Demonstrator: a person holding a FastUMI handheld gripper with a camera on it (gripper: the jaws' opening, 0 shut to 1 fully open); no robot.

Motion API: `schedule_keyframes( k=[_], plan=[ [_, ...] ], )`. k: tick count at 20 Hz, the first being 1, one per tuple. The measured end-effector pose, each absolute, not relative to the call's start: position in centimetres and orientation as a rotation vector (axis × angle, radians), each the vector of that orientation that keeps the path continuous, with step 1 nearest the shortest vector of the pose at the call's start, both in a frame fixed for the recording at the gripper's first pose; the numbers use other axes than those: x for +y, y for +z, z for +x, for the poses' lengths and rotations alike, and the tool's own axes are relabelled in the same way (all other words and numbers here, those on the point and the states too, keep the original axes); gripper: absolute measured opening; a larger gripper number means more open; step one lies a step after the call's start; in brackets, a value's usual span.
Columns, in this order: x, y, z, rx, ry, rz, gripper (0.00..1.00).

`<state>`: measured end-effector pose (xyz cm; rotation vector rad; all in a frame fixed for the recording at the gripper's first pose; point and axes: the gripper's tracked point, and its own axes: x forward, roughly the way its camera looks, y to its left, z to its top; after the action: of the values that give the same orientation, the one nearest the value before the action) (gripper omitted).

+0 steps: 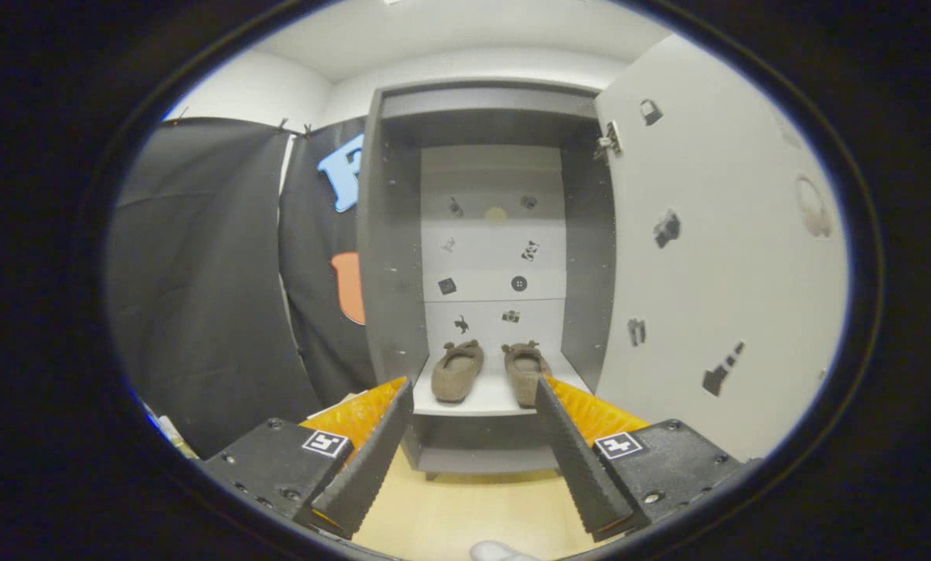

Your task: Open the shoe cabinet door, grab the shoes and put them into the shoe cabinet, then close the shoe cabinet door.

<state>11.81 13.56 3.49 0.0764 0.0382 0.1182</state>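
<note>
Two brown fuzzy slippers (490, 371) sit side by side on the bottom shelf of the grey shoe cabinet (391, 257), white door (714, 257) swung open at right. Gripper (473, 389) well short of them, fingers spread wide, empty.

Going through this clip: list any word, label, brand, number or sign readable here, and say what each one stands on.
No readable word, brand or number.
Square black-and-white markers sit on the body of the open, empty claw: patterns, not text.
Small dark stickers on the open cabinet door: pictures, too blurred to identify.
Similar stickers on the cabinet's back panel above the shoes: no lettering visible.
</note>
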Motion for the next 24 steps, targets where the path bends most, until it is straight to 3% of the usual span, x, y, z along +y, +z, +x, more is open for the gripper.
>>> schedule_keyframes(
  k=[7,13,19,24],
  plan=[
    [7.2,2.5,0.4,-0.022,0.062,0.07,1.0],
    [-3.4,1.6,-4.3,-0.048,-0.056,0.072,1.0],
    [-15.0,-0.1,-2.6,-0.055,-0.144,0.146,1.0],
    [-18.0,-1.5,3.2,-0.016,-0.07,0.15,1.0]
  ],
)
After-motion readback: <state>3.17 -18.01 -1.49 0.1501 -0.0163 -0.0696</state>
